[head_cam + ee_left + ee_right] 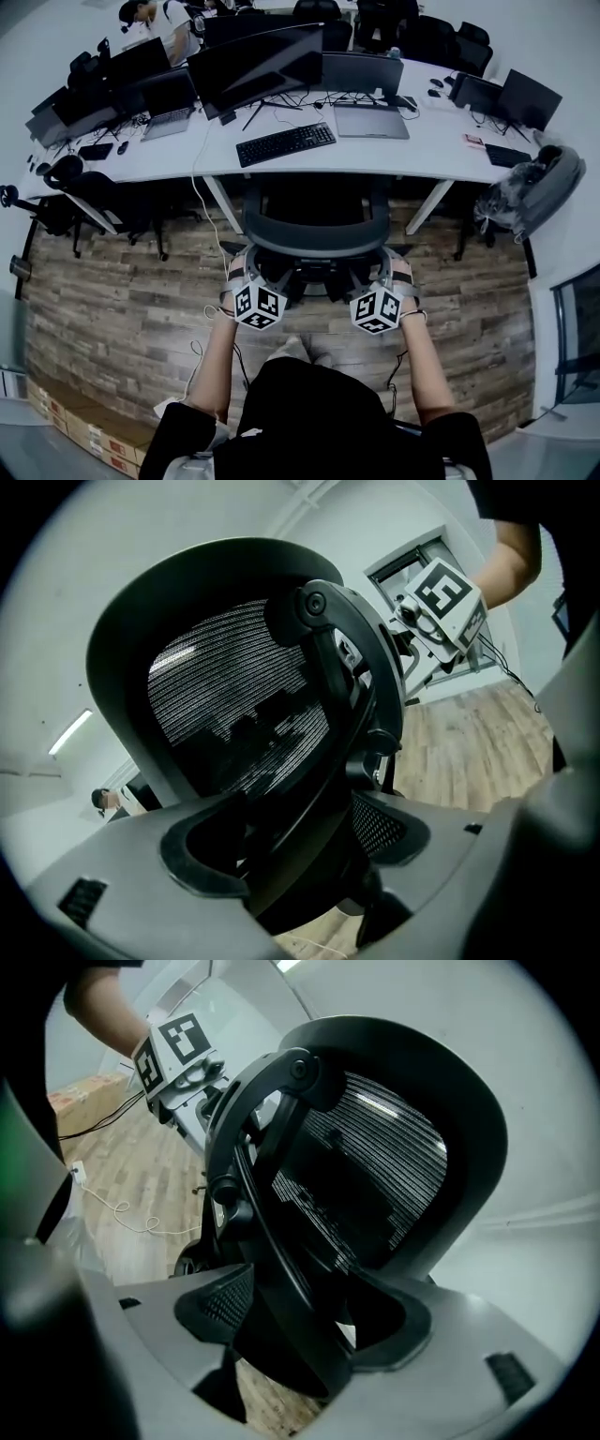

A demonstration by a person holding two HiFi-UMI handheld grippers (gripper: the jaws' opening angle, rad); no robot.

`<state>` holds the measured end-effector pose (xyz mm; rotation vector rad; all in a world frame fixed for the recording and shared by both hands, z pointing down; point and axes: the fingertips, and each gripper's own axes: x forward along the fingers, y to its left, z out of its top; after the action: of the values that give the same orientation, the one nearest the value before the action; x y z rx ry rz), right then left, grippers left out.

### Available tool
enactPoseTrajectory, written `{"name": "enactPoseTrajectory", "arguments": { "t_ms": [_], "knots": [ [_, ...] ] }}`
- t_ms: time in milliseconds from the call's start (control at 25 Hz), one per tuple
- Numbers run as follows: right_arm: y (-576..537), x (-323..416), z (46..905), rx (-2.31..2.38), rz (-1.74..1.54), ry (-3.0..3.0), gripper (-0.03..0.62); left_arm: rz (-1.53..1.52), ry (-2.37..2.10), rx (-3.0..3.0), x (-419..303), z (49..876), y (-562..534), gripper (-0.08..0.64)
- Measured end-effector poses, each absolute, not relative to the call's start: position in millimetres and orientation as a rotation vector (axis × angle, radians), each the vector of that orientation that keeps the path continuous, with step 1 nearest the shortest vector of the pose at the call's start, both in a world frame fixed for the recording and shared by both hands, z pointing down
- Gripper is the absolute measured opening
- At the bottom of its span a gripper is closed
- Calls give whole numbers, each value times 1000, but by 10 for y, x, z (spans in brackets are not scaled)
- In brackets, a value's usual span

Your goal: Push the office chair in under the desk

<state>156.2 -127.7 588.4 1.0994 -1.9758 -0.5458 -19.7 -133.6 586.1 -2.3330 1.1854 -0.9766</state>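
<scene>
The black mesh office chair stands with its seat under the white desk, its curved back toward me. My left gripper is at the left edge of the backrest and my right gripper at the right edge. In the left gripper view the left gripper stands open, its jaws wide on either side of the back's frame. In the right gripper view the right gripper is likewise open astride the frame. Each view shows the other gripper's marker cube.
On the desk are a keyboard, a laptop and several monitors. A grey backpack rests on a chair at the right, more chairs stand at the left. Cardboard boxes line the near-left floor. A person sits at the far desk.
</scene>
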Motion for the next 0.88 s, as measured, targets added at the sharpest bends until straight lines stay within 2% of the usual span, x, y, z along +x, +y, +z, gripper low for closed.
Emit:
{"name": "enactPoseTrajectory", "arguments": {
  "t_ms": [880],
  "knots": [
    [-2322, 1384, 5892, 1111, -572, -2000, 298, -1009, 1227, -2306, -389, 5872, -2408, 345]
  ]
}}
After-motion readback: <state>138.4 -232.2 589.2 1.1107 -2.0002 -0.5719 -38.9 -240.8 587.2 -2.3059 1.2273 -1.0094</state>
